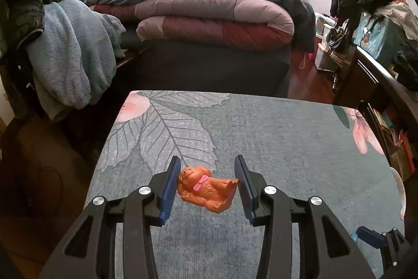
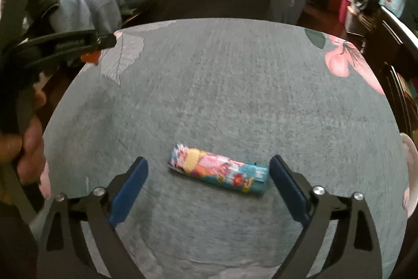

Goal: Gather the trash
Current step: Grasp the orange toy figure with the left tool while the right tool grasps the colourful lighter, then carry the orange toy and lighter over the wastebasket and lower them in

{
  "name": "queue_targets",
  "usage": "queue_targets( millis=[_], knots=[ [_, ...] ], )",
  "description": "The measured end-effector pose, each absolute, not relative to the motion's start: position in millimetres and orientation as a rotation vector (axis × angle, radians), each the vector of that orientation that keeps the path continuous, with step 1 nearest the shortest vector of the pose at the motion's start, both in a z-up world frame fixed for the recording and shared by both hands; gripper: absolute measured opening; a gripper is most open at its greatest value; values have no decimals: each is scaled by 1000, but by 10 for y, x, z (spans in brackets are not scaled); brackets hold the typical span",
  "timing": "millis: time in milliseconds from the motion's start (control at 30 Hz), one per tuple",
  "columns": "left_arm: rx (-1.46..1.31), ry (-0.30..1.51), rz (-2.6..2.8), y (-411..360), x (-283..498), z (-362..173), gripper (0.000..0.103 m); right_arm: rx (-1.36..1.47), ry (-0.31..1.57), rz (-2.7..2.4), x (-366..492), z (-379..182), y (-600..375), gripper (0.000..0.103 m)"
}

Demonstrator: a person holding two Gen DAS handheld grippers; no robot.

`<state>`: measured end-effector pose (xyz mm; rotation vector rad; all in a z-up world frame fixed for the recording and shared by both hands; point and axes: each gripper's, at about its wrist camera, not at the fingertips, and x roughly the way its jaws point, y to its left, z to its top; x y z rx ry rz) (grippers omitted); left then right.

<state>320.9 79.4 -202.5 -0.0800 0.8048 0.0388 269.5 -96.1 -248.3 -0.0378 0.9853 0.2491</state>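
Between the pads of the left hand-held gripper [image 1: 206, 190] sits an orange toy bear [image 1: 206, 190], pinched head and foot and apparently lifted clear of the cloth, so one pickup looks done, though the bear hardly reads as trash. The right hand-held gripper [image 2: 209, 187] is spread wide, with a colourful wrapper [image 2: 219, 174] lying flat on the surface [image 2: 235, 85] between its fingers, the right finger just beside its teal end; judging by this, the wrapper is not yet gripped. No bin shows in either view, so delivery remains. Beyond both grippers the surface, covered in grey cloth printed with leaves and pink flowers, is otherwise bare. Farther off stands a bed [image 1: 209, 64] stacked with folded quilts [image 1: 216, 15], clothes heaped to the left, cluttered furniture to the right.
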Motion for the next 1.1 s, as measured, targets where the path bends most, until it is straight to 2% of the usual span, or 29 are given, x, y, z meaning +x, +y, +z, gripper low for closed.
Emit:
queue_targets(
  millis=[300,367,433,1100],
  knots=[
    [-90,787,23,857,3111,-1976,43,-38,1007,102,2861,-2609,-961,94],
    [-93,785,23,870,3094,-1974,43,-49,994,99,2861,-2612,-916,90],
    [-97,785,25,876,3082,-1969,43,-55,980,110,2834,-2603,-900,82],
    [-72,755,-32,393,2669,-1672,43,8,918,156,2341,-2294,-1465,82]
  ],
)
